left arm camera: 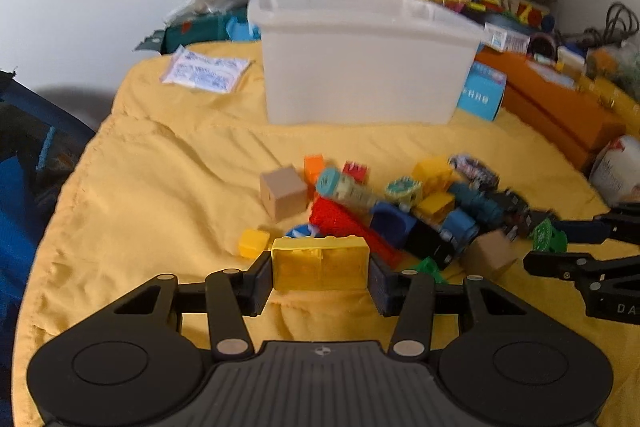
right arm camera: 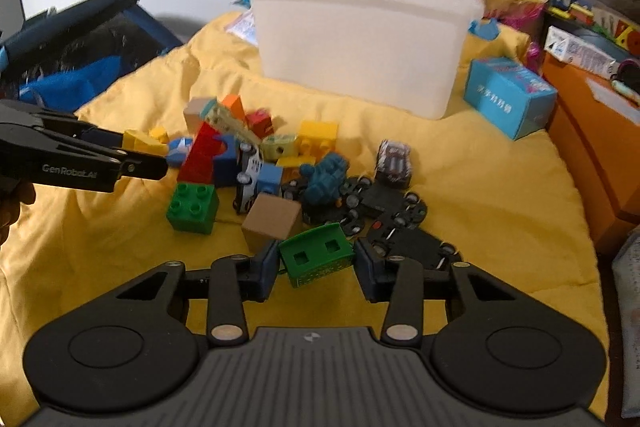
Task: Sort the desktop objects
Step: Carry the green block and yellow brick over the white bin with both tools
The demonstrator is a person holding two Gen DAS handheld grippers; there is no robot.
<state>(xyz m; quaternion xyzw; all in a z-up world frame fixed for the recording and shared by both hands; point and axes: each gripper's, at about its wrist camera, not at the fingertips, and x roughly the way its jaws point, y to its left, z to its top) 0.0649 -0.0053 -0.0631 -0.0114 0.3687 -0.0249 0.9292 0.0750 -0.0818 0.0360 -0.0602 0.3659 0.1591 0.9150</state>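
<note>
My left gripper [left arm camera: 320, 269] is shut on a long yellow brick [left arm camera: 320, 263] and holds it just above the yellow cloth, at the near edge of the toy pile [left arm camera: 400, 203]. My right gripper [right arm camera: 316, 261] is shut on a green toy piece with two square holes [right arm camera: 316, 255], near the pile's front. The pile holds coloured bricks, a tan cube [right arm camera: 272, 221], a green brick [right arm camera: 193, 207] and toy cars [right arm camera: 394, 155]. A white plastic bin [left arm camera: 360, 63] stands behind the pile; it also shows in the right wrist view [right arm camera: 360, 35]. Each gripper shows in the other's view.
A yellow cloth [left arm camera: 160, 187] covers the table. A blue box [right arm camera: 510, 99] and orange boxes [left arm camera: 560, 111] sit to the right. A wipes packet [left arm camera: 204, 71] lies at the far left. Bags and books are stacked at the back. A dark bag [right arm camera: 80, 43] is at the left.
</note>
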